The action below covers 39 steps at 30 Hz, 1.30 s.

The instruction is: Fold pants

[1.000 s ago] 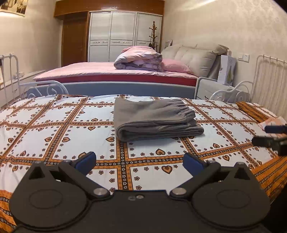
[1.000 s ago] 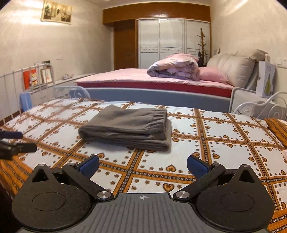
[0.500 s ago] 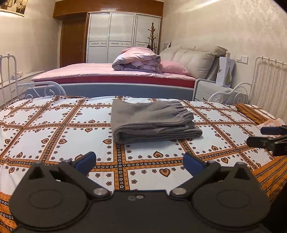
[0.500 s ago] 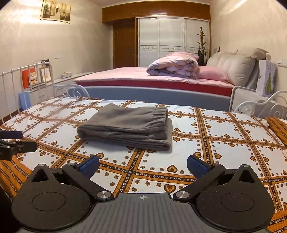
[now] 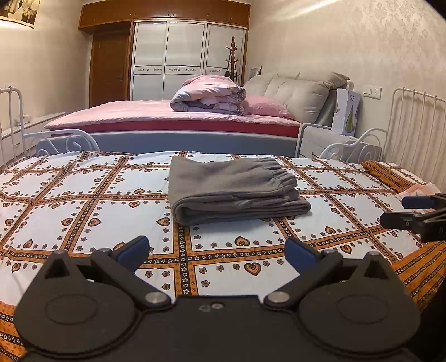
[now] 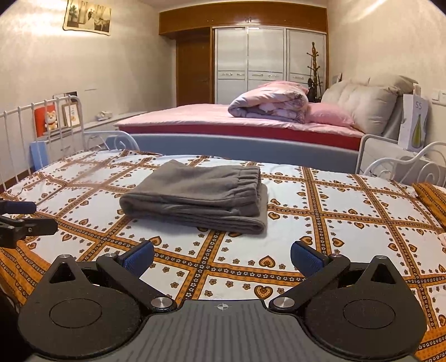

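The grey pants [image 5: 234,189] lay folded on the heart-patterned bedspread [image 5: 83,211], well ahead of the left gripper [image 5: 217,250] and right gripper [image 6: 221,254], both spread wide, empty.

Home bedroom: two beds, near one under a heart-patterned bedspread [image 5: 83,211], far one pink-sheeted with folded quilt [image 5: 209,96] and pillow [image 6: 329,114], white wardrobe [image 6: 267,64], coat stand [image 5: 232,60], framed wall picture [image 6: 87,15].
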Available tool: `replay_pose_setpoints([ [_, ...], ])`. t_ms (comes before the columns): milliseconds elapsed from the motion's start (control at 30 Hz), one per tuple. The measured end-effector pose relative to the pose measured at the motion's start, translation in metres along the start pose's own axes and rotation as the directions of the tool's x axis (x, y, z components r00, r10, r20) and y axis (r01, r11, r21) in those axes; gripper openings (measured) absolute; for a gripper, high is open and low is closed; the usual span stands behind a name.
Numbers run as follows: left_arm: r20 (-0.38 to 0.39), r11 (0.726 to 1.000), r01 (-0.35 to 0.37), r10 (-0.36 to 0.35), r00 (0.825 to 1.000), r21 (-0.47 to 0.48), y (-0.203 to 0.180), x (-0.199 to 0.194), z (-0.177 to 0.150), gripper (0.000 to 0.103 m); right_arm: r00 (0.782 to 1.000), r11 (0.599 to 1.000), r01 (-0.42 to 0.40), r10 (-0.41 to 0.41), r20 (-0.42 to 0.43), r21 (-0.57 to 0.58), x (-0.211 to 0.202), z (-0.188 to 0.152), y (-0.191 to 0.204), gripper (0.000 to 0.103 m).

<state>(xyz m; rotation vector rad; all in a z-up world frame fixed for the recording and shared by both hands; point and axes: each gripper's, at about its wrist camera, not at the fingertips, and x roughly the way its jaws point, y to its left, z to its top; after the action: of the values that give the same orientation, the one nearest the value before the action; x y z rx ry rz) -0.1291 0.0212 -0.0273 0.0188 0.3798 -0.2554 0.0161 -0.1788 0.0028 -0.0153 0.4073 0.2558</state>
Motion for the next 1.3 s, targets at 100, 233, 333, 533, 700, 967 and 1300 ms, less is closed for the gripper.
replay_pose_setpoints([
  [100, 0.001, 1.0, 0.0, 0.0, 1.0, 0.001, 0.0004, -0.0001, -0.0001, 0.097, 1.0, 1.0, -0.001, 0.001, -0.001, -0.002, 0.0001, 0.0003, -0.0001, 0.103],
  [233, 0.002, 1.0, 0.001, -0.001, 1.0, 0.001, -0.0002, -0.0008, -0.0001, 0.097, 1.0, 1.0, -0.001, 0.001, -0.002, 0.0, 0.0003, 0.0002, -0.0001, 0.103],
  [333, 0.003, 1.0, 0.005, -0.005, 1.0, 0.001, 0.0004, -0.001, -0.0002, 0.097, 1.0, 1.0, -0.001, 0.001, -0.003, -0.002, 0.0007, 0.0001, -0.0001, 0.103],
  [533, 0.006, 1.0, 0.005, -0.005, 1.0, 0.003, 0.0007, -0.0013, -0.0001, 0.097, 1.0, 1.0, -0.001, 0.001, -0.005, -0.004, 0.001, -0.001, 0.0008, 0.103],
  [700, 0.004, 1.0, 0.008, -0.008, 1.0, 0.006, 0.0009, -0.001, 0.0, 0.097, 1.0, 1.0, -0.002, 0.002, -0.005, -0.004, 0.0015, -0.0011, 0.0009, 0.103],
  [967, 0.005, 1.0, 0.011, -0.011, 1.0, 0.006, 0.0015, -0.001, -0.0002, 0.097, 1.0, 1.0, -0.006, 0.006, -0.008, -0.007, 0.0033, -0.0022, 0.0007, 0.103],
  [1300, 0.005, 1.0, 0.012, -0.012, 1.0, 0.008, 0.002, -0.0005, -0.0004, 0.097, 1.0, 1.0, -0.008, 0.008, -0.012, -0.012, 0.0041, -0.0026, 0.0016, 0.103],
])
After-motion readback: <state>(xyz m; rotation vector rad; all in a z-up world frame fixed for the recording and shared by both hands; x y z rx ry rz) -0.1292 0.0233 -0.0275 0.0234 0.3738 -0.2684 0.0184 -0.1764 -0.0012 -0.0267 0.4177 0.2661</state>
